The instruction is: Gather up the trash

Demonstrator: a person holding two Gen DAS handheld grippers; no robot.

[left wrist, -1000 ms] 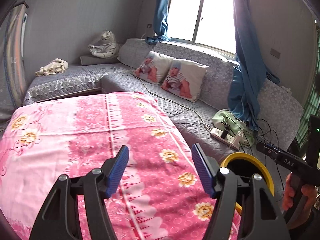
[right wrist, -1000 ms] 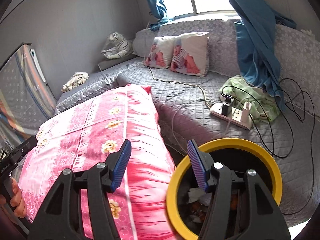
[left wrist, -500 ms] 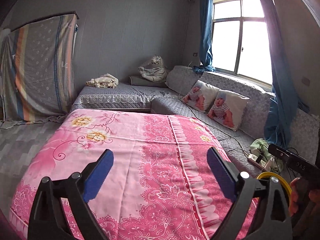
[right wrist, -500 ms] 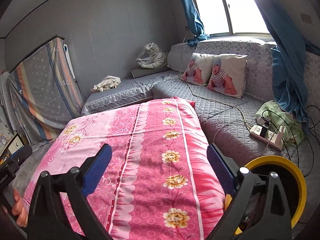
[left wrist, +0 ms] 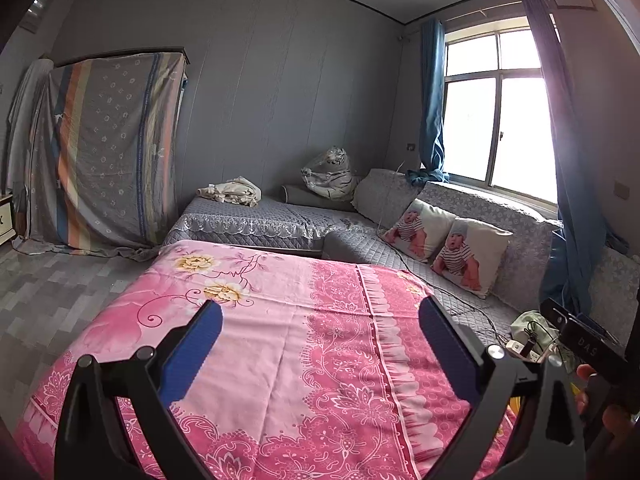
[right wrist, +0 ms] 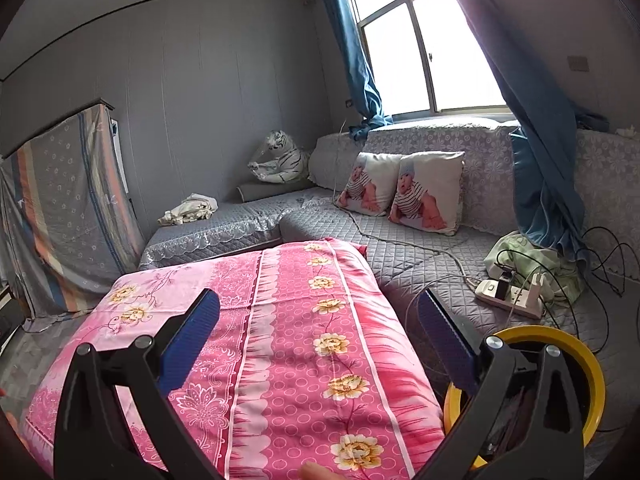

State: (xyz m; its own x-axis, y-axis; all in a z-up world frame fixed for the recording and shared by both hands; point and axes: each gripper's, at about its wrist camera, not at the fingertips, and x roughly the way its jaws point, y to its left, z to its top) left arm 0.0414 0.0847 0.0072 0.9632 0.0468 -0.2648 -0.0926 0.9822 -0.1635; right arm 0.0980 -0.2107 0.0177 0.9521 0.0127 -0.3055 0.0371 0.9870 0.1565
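Both views have swung up off the yellow bin [right wrist: 592,376]; each tool [left wrist: 320,348] [right wrist: 316,332] gapes wide, empty (right one marked "DAS").

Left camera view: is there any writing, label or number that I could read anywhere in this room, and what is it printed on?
"DAS" (possibly more letters, the start is unclear): white letters on the black bar-shaped device at the right edge of the left wrist view, above a person's hand.
White power strip on the grey quilted sofa: any markings too small to read.
Nothing else readable.
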